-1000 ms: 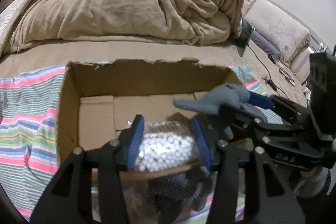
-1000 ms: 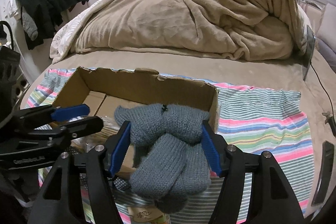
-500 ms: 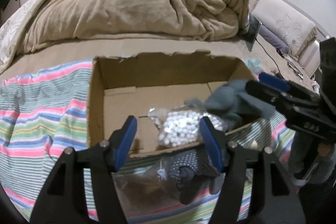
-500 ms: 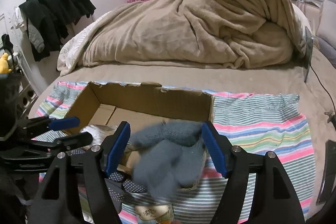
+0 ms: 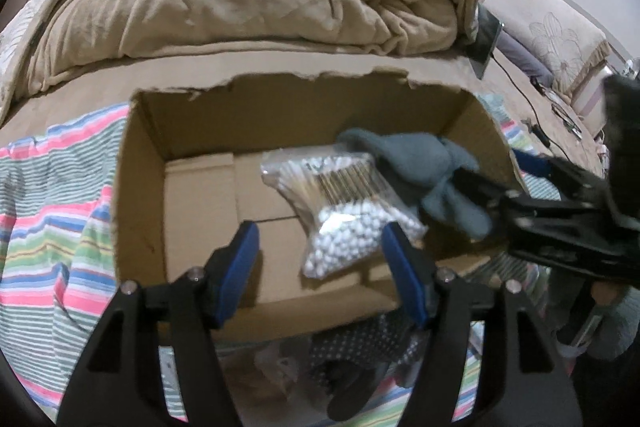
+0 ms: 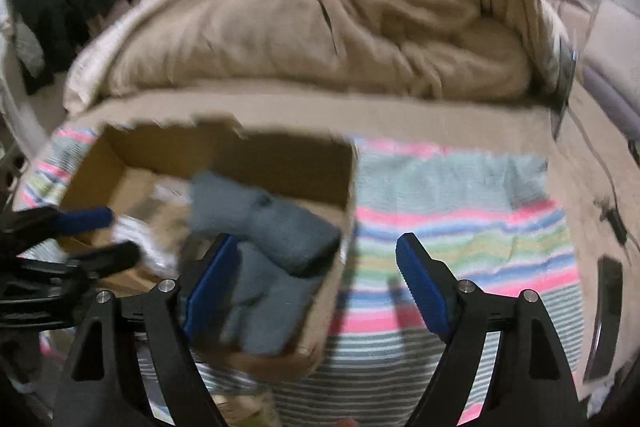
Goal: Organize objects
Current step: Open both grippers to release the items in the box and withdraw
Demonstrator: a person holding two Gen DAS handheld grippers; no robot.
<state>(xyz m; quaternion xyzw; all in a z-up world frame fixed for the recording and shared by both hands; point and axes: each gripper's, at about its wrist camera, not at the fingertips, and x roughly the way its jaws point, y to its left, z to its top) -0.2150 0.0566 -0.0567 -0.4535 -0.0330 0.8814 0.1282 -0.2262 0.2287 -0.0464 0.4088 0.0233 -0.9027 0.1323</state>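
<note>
the bag of cotton swabs (image 5: 344,215) and the grey knit gloves (image 6: 272,247) were pinched a second ago. now both lie inside the cardboard box (image 5: 140,187), so two things are put away. the left gripper (image 5: 320,267) is spread wide and holds nothing. the right gripper (image 6: 316,287) is spread wide too, empty, with one finger close by the gloves. more things wait in front of the box, like a dotted cloth (image 5: 360,343).

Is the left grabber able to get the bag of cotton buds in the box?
Probably yes: the left gripper is open right above the bag of cotton buds, and the grey gloves only lie beside it.
</note>
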